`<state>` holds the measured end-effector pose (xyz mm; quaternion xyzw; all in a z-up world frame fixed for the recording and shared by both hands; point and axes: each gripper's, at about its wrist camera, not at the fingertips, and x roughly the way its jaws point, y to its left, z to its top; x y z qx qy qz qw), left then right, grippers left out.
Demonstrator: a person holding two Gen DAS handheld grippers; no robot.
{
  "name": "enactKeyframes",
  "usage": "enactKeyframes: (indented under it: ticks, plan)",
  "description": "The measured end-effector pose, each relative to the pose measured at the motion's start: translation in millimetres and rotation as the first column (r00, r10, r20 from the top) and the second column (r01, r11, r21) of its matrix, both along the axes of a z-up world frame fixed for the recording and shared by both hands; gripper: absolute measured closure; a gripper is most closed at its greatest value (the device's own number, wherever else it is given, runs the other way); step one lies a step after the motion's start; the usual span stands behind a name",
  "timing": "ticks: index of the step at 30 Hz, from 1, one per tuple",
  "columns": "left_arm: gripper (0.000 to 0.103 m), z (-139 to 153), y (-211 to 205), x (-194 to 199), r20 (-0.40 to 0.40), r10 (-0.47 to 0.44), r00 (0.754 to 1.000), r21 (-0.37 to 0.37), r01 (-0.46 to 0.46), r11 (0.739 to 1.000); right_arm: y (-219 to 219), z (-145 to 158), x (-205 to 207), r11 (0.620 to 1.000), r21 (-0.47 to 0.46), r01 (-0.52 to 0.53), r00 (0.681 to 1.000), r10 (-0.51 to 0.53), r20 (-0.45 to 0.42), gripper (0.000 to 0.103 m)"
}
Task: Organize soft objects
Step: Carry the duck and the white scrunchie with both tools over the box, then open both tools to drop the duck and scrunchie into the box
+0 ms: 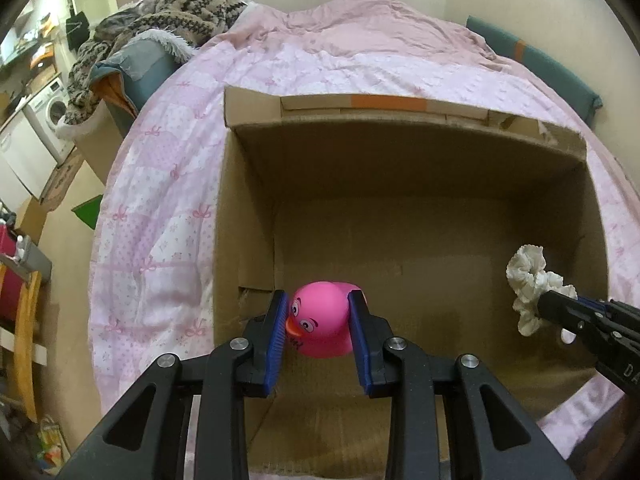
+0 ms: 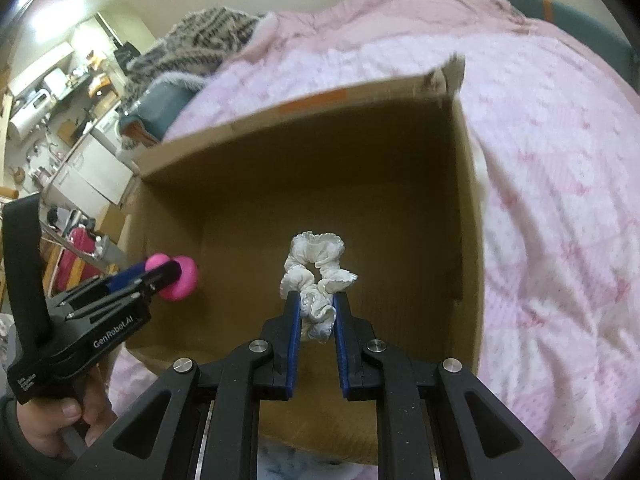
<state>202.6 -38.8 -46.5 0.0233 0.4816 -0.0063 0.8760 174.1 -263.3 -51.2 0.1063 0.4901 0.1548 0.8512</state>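
Looking along the left gripper (image 1: 320, 320) in the left wrist view, its two black fingers with blue pads (image 1: 362, 340) stand narrowly apart and press on both sides of a pink rubber duck with a cartoon face and orange beak (image 1: 320, 322), low in the centre of the frame. The duck hangs over the inside of a large open brown cardboard box (image 1: 400, 152) that fills the middle of the picture and sits on a pink-and-white patterned quilt (image 1: 160, 184) covering a bed. At the right edge the right gripper (image 1: 548, 304) reaches in, holding a white ruffled fabric scrunchie (image 1: 528, 280) over the box's right side. A brown patterned knit blanket (image 1: 180, 4) lies heaped at the upper left, and a white washing machine (image 1: 52, 112) shows at the far left.

From the right wrist view, the right gripper (image 2: 316, 300) at lower centre has its blue pads nearly together, pinching the lower part of the white scrunchie (image 2: 316, 268), whose loop sticks out above the fingertips, over the box (image 2: 280, 128) interior. At the left of the frame the left gripper (image 2: 168, 272) clamps the pink duck (image 2: 180, 276) near the box's left wall, and a person's hand (image 2: 60, 420) grips its handle at the lower left. The quilt (image 2: 560, 200) spreads across the right side.
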Motion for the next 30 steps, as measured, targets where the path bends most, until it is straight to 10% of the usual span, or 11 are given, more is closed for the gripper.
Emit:
enactKeyframes:
  ticks: [30]
  plan:
    - [0.075,-26,-15,-6,-0.058,-0.063,0.996,0.0,0.063,0.998,16,-33,5,0.997,-0.059,-0.041,0.996,0.036,-0.083,0.086]
